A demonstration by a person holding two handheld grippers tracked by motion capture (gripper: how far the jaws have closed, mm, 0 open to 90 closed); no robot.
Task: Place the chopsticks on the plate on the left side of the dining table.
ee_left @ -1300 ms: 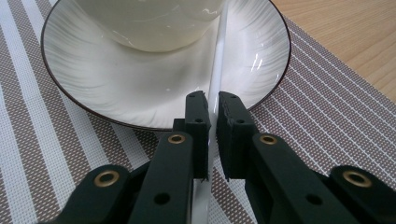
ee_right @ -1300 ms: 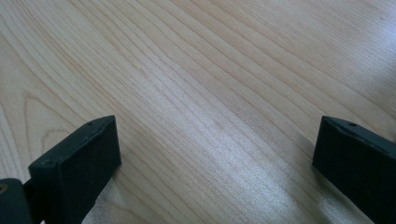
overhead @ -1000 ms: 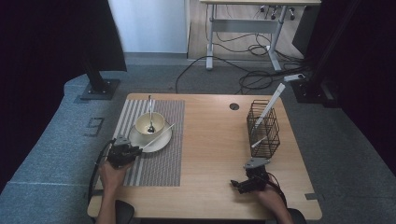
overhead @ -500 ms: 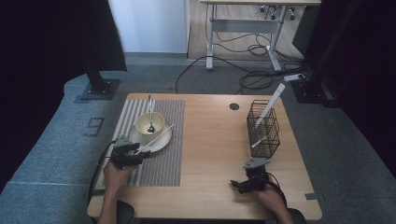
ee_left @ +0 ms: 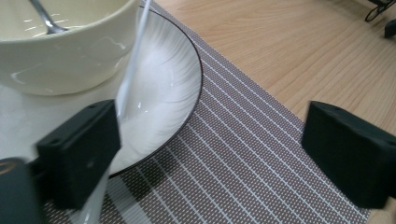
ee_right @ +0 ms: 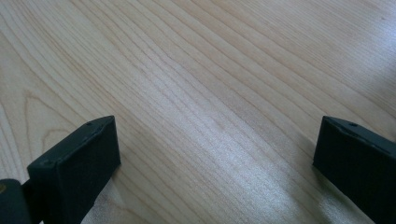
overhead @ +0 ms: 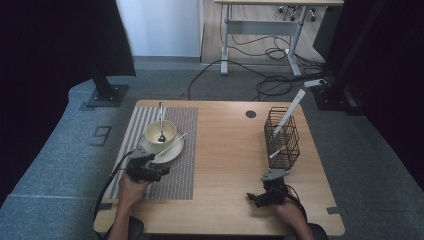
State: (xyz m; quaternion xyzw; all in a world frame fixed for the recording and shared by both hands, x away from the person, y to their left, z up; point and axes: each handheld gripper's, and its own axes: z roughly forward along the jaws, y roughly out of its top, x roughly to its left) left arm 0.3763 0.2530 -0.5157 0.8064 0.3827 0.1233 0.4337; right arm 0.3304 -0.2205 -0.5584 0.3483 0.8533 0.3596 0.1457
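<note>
A cream bowl [overhead: 167, 129] with a metal spoon [overhead: 160, 118] in it stands on a white plate [overhead: 173, 151] on the striped placemat [overhead: 177, 175]. A thin white utensil [overhead: 174, 143] leans across the plate's rim. My left gripper [overhead: 156, 170] sits just in front of the plate. In the left gripper view this gripper [ee_left: 210, 140] is open; its jaws have just been opening. The white utensil [ee_left: 130, 74] runs along the left pad's [ee_left: 79, 149] inner side, unpressed. My right gripper [overhead: 259, 196] rests open on bare wood near the table's front edge, nothing between its jaws [ee_right: 215, 144].
A black wire basket [overhead: 281, 137] with white utensils standing in it is at the table's right side, just beyond my right gripper. The wooden table [overhead: 225, 150] has a round cable hole [overhead: 250, 114] at the back. Cables cross the floor behind.
The left gripper's jaws have opened and let go of the white utensil, which now rests on the plate. The left hand has shifted a little to the right. The right hand kept still.
</note>
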